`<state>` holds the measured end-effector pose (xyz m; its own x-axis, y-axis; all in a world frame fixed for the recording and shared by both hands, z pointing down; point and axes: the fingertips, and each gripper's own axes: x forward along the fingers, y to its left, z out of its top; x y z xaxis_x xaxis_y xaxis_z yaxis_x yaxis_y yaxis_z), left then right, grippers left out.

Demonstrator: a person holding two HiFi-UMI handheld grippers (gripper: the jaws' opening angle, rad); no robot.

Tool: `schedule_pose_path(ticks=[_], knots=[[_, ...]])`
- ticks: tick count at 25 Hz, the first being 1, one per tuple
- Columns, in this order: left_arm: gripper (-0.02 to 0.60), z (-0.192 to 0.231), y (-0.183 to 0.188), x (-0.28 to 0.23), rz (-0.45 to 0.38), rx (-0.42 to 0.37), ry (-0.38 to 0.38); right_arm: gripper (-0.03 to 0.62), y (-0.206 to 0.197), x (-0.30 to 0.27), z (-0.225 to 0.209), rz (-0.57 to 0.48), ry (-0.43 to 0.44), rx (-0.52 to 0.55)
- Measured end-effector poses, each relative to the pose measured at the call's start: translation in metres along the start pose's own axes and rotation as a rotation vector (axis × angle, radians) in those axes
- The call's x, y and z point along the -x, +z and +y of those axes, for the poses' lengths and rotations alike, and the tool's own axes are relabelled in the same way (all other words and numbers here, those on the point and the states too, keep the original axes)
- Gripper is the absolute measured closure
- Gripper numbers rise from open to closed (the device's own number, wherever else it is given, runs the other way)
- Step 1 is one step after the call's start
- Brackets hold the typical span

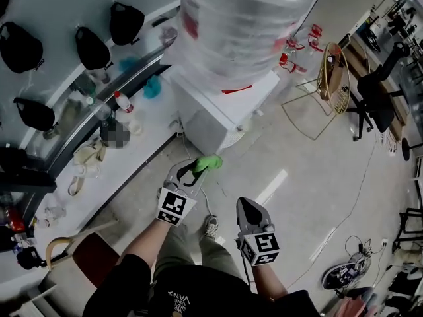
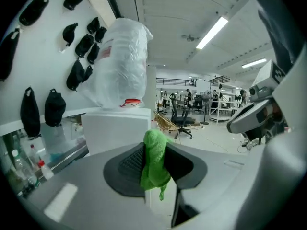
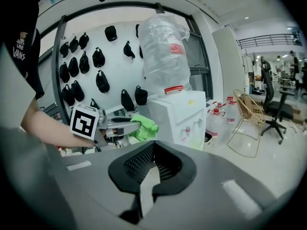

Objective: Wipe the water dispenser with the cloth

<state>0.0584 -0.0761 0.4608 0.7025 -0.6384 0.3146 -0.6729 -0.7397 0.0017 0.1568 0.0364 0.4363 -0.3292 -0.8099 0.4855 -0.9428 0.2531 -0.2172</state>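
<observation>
Jaws of the left gripper (image 1: 197,169) clamp a green cloth (image 1: 210,162), held in the air just short of the white water dispenser (image 1: 221,107). The right gripper (image 1: 246,205) hangs beside it, jaws pressed together on nothing.

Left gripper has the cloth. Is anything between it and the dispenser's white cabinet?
Nothing visible. The green cloth, clamped in the left gripper, faces the water dispenser across open air and bare floor. The right gripper hangs off to the side, out of that path.
</observation>
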Motion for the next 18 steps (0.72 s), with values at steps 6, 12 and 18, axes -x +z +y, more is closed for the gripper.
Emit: schedule_pose_path(ticks=[6,12,18], knots=[[0.467,0.011,-0.007,-0.053,0.052,-0.11,-0.141,0.589,-0.006,-0.022,0.005,0.011,-0.084,-0.061],[0.467,0.027,-0.012,-0.095,0.114,-0.213,-0.193,0.589,-0.018,-0.041,0.012,0.04,-0.113,-0.103],[0.468,0.069,-0.014,-0.11,0.147,-0.259,-0.168,0.589,-0.024,-0.059,0.017,0.057,-0.136,-0.137]])
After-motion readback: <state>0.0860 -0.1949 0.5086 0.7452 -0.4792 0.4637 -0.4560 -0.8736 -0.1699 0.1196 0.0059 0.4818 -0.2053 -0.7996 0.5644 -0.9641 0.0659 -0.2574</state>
